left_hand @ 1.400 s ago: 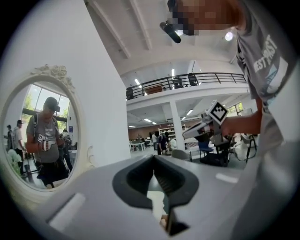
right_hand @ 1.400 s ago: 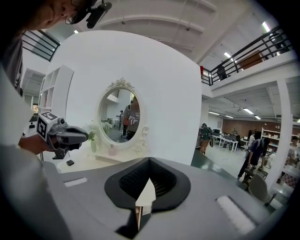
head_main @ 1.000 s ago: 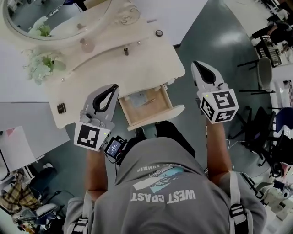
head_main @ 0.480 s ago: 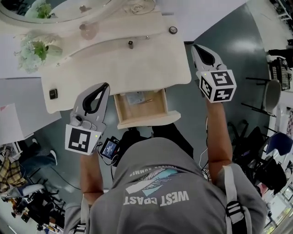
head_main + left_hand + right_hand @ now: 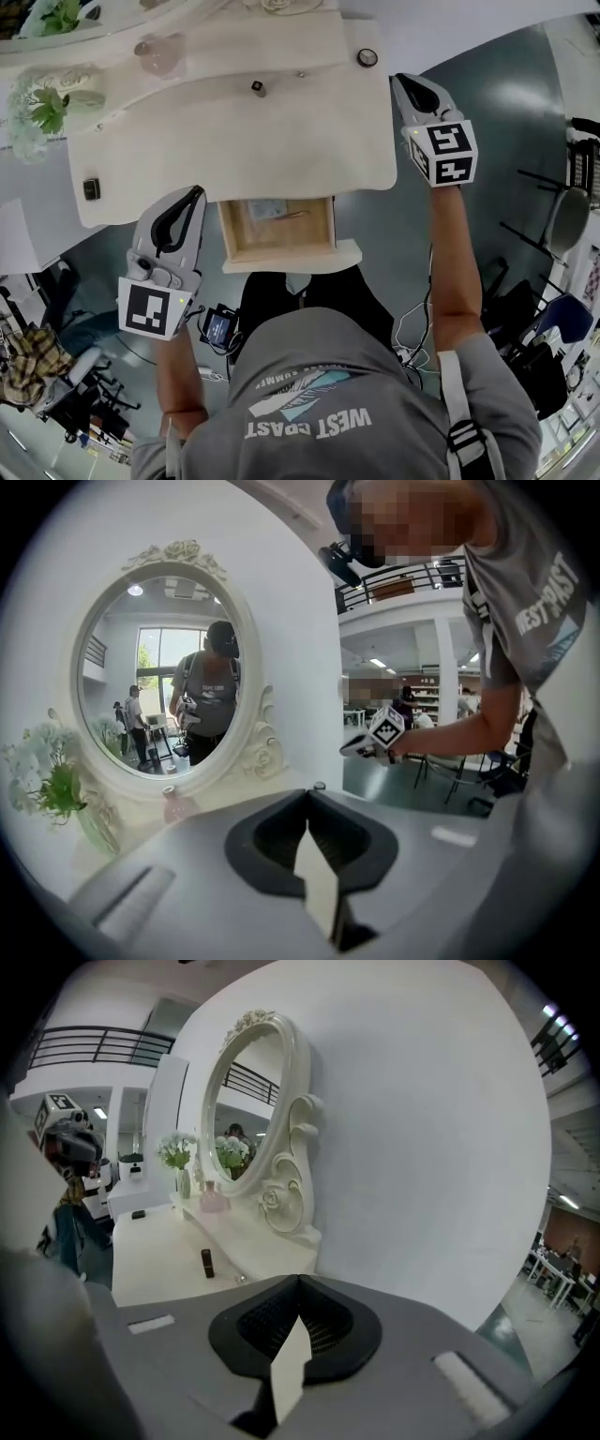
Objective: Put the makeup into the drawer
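Both tools, closed and empty, now sit lower than before, our left tool (image 5: 195, 194) beside the open drawer (image 5: 291, 255), our right tool (image 5: 400, 83) at the right edge of the desk (image 5: 234, 145), so the makeup tube (image 5: 256, 87) upright on it is probably our next grab.

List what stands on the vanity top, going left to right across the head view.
vase of flowers → small black box → pink bottle → small dark tube → round compact
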The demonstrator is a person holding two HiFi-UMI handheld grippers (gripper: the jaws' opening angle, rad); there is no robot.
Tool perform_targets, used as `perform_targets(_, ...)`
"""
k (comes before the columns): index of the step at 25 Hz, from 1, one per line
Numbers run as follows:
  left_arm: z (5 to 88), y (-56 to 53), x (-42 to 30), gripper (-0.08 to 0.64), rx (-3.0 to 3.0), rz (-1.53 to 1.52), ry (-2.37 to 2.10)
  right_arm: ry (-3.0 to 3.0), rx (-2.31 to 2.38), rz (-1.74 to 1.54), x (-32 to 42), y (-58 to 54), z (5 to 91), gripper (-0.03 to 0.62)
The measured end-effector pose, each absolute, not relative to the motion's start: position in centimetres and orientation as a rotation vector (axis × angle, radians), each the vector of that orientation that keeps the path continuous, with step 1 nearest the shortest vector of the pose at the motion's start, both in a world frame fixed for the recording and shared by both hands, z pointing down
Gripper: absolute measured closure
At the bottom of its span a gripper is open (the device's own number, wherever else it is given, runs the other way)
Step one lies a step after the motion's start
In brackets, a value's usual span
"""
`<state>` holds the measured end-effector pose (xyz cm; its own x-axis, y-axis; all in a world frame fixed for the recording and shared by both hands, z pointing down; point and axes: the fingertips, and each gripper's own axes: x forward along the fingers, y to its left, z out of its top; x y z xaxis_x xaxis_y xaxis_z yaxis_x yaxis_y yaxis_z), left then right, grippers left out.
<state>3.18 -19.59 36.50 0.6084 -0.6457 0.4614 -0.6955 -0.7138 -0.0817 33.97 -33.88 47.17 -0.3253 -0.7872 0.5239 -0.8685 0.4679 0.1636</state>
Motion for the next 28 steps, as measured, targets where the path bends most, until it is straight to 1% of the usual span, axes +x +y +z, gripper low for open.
perform_targets(9, 41.7, -23.6, 4.6, 0.558, 2.658, 0.765, -1.147, -2.175, 1.241, 0.095, 35.3, -38.6, 54.7, 0.586)
perform_targets(16, 45.5, -26.2, 6.2, 0.558, 2.614, 0.758, -1.133, -2.180, 1.189, 0.102, 36.0, -41.8, 59.6, 0.548)
perform_targets(19, 46.8, -26.3, 7.0, 0.558, 2.594, 0.768, -1.104, -2.189, 1.149, 0.129, 35.7, -42.7, 61.6, 0.510)
perform_targets(23, 48.3, -26.4, 7.4, 0.558, 2.573, 0.786, -1.087, -2.207, 1.100, 0.171, 35.0, -43.9, 63.6, 0.414)
perform_targets(28, 48.9, -26.5, 7.9, 0.558, 2.563, 0.791, -1.077, -2.260, 1.073, 0.257, 34.5, -45.1, 63.6, 0.370)
